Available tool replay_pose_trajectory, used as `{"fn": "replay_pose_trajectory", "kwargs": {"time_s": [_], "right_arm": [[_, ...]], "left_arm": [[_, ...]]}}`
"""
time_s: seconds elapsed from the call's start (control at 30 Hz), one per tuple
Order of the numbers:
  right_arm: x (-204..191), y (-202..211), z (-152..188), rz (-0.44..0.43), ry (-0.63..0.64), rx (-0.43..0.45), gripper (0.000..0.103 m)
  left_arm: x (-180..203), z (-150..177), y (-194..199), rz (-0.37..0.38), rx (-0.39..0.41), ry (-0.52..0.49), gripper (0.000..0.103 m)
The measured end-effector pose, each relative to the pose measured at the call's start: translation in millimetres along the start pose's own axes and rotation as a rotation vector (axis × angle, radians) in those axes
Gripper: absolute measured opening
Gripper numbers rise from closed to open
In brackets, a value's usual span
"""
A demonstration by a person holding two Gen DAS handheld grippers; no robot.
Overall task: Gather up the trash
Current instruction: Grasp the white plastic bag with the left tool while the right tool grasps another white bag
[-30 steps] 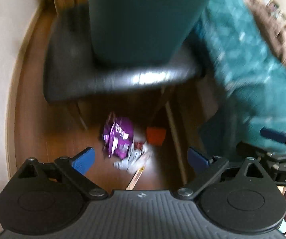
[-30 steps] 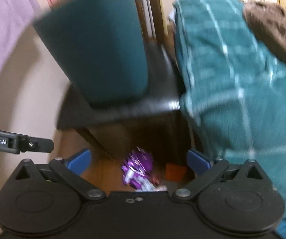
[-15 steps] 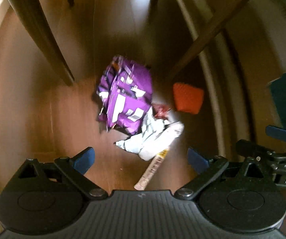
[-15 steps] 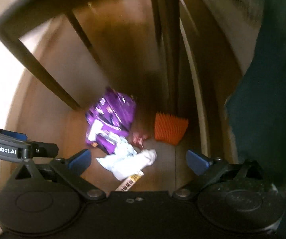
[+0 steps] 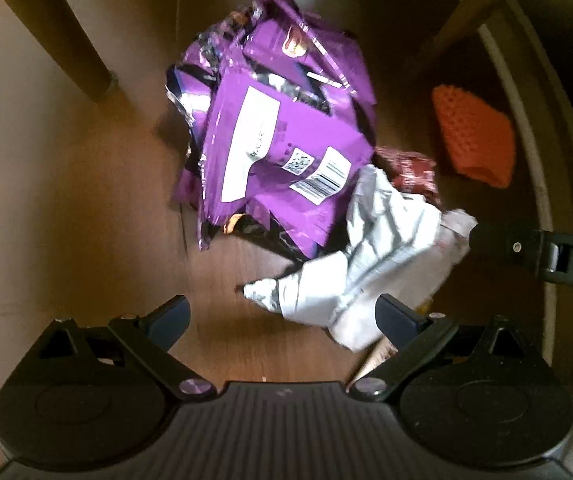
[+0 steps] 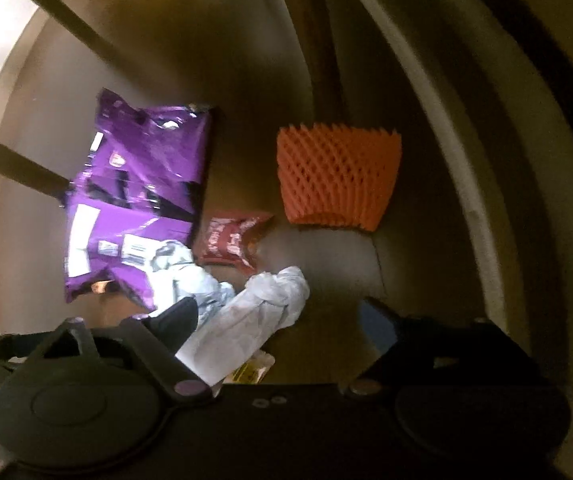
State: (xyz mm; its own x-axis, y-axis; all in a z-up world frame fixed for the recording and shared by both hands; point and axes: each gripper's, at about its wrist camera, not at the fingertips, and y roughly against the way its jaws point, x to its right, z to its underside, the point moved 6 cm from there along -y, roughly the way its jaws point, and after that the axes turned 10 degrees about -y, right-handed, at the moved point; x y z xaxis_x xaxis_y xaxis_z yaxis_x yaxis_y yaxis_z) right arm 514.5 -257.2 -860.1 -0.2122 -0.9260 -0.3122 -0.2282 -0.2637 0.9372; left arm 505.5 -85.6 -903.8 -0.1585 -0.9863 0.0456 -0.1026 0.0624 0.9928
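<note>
Pointing down at floor trash, left gripper (image 5: 282, 314) spread wide, right gripper (image 6: 276, 318) closing round white wrapper (image 6: 246, 320).

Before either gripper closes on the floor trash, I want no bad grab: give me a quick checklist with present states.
1. Left gripper open, nothing between its fingers: ok.
2. Right gripper around white wrapper: jaws closing, wrapper between them, pads not pressing: ok.
3. Purple bag in reach of left gripper: cannot tell.
4. Red wrapper free of the pile: not ok, it is tucked against the bag.
5. Orange foam net lying apart: ok.
6. Chair leg clear of the trash: ok.
</note>
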Motion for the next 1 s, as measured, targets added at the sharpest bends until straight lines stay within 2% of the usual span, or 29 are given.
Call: {"fn": "replay_pose_trajectory", "kwargs": {"time_s": [0.17, 0.33, 0.37, 0.4, 0.43, 0.53, 0.6, 0.7, 0.77, 0.83, 1.0], "right_arm": [[1.1, -28.8, 0.4, -0.014, -0.052, -0.024, 0.082], [2.4, -41.9, 3.6, -0.001, -0.101, -0.036, 0.072], [2.4, -42.6, 3.7, -0.003, -0.113, -0.038, 0.068], [2.1, -43.8, 4.1, -0.004, -0.125, -0.042, 0.065], [1.9, -45.2, 4.7, -0.002, -0.133, -0.046, 0.059], [1.8, -49.9, 6.0, -0.006, -0.152, -0.054, 0.048], [3.8, -50.1, 7.0, -0.009, -0.171, -0.053, 0.042], [8.8, -49.7, 9.1, -0.027, -0.203, -0.06, 0.022], [10.3, -46.0, 10.2, -0.031, -0.196, -0.054, 0.018], [9.9, -37.7, 12.2, -0.028, -0.172, -0.036, 0.016], [5.2, 4.3, 20.3, -0.012, -0.131, 0.018, 0.014]], "left_arm": [[-1.5, -4.5, -25.6, 0.026, -0.025, 0.034, 0.099], [0.3, -6.0, -35.4, 0.076, -0.037, 0.069, 0.098], [1.3, -5.5, -36.8, 0.077, -0.043, 0.068, 0.091], [2.6, -5.1, -39.4, 0.08, -0.053, 0.068, 0.079], [3.6, -3.9, -42.0, 0.09, -0.068, 0.075, 0.073], [4.5, -2.8, -44.4, 0.1, -0.083, 0.107, 0.067], [3.6, -3.2, -43.9, 0.124, -0.084, 0.138, 0.054], [5.2, -5.8, -40.1, 0.128, -0.086, 0.143, 0.045], [8.3, -6.0, -35.7, 0.103, -0.084, 0.11, 0.042], [9.5, -3.0, -30.7, 0.096, -0.096, 0.114, 0.034], [18.7, -3.4, -0.9, 0.1, -0.09, 0.082, 0.034]]}}
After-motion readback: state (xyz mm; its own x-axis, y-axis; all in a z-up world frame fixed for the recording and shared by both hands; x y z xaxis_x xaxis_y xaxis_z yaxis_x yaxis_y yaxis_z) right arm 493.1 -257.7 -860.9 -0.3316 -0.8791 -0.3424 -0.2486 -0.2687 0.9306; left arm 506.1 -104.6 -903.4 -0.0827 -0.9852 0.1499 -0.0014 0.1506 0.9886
